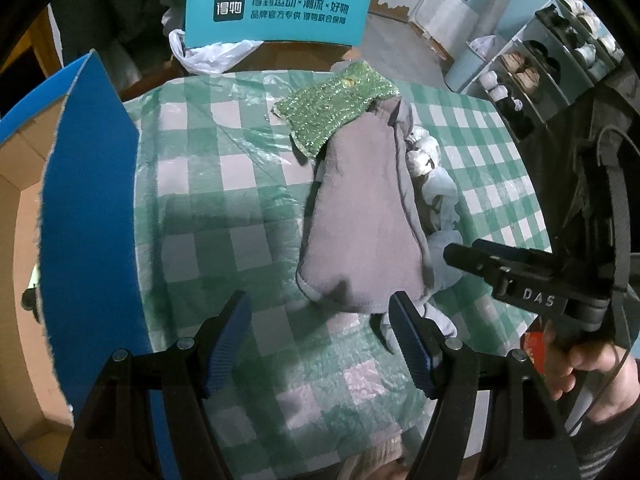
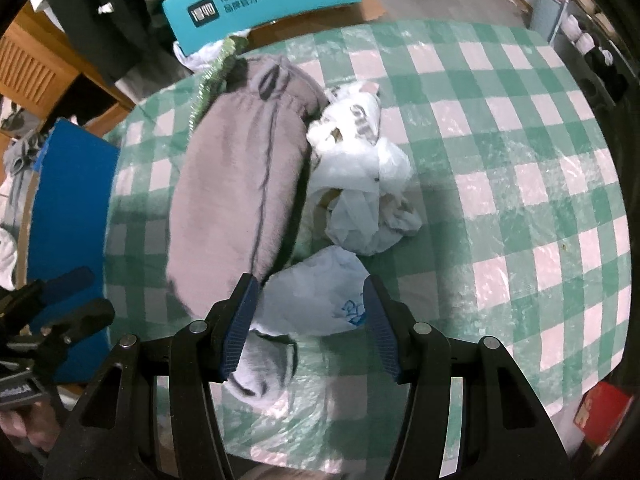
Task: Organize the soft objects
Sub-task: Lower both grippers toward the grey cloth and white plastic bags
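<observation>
1. The left gripper (image 1: 320, 332) hangs over the near end of the grey cloth (image 1: 360, 216), its jaws spread wide with nothing between the pads; the cloth's near hem lies just beyond the fingertips.
2. The right gripper (image 2: 310, 320) is also spread, straddling a white plastic bag (image 2: 316, 292) that lies between its pads. Whether the pads press on the bag cannot be told from this view (the film bulges toward both, but no pinch shows).
3. The grey cloth runs near to far down the middle of the checked tablecloth (image 1: 192, 208), with a green glittery scrub cloth (image 1: 336, 104) draped over its far end and crumpled white bags (image 2: 360, 168) touching its right side.
4. To do the step well, each gripper would likely come straight down and close on one item only: the left on the grey hem, the right on the bag alone, clear of the grey fold beside its left pad.
5. The blue-lined cardboard box (image 1: 92, 208) at the left looks the probable destination, though its inside is mostly cut off.
6. A pale grey soft piece (image 2: 264, 364) under the right gripper is partly hidden; what it is cannot be made out.
</observation>
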`<state>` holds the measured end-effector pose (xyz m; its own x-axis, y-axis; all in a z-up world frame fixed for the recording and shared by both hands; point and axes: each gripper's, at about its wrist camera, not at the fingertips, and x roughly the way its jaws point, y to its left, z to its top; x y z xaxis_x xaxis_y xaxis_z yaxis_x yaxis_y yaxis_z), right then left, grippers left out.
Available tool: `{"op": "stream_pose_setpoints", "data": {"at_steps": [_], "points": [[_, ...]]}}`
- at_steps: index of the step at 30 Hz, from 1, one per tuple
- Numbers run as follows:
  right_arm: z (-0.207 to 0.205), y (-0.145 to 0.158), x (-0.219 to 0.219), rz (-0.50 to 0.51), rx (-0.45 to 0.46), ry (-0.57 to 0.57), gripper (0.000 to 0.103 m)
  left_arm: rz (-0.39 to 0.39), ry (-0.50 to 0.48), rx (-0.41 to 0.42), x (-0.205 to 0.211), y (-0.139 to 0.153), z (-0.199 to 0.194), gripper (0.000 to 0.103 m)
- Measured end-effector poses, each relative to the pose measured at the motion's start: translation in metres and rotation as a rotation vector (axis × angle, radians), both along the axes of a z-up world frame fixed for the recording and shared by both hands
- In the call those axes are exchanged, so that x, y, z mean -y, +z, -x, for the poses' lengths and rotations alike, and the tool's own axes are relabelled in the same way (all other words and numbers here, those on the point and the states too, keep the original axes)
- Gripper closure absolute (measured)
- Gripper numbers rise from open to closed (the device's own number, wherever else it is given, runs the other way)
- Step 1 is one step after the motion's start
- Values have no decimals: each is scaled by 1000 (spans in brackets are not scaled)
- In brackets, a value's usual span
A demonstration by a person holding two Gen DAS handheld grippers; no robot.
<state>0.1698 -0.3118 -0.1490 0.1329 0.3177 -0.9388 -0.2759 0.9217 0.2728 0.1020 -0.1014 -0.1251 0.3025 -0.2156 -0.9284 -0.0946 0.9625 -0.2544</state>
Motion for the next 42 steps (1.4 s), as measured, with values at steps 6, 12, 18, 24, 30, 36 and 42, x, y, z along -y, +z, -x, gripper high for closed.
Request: {"op": "stream_pose_setpoints", "data": {"at_steps": [6,12,18,24,30,36,42], "points": [[-4,-14,-2,12,-27,-1,48,14,21,-20,-2,-11,-8,30],[-5,-20,-4,46,-18,26,47,28,38,-38,-4,-21,-14,30],[-6,-17,3,119,33,47,47,64,61,-48,-5,-26,-24,24],[-10,-16,23,162,54,25,47,73,66,-44,-2,-31,-39,23],[-14,-8,42,114,58,-44,47,87,77,-51,0,-38,-55,23],[-10,0,54,53,29,-122,39,98,88,-55,2,-46,-69,23],[-12,-17,42,98,-19,-139,39,122,96,-78,7,-59,-77,23]]}}
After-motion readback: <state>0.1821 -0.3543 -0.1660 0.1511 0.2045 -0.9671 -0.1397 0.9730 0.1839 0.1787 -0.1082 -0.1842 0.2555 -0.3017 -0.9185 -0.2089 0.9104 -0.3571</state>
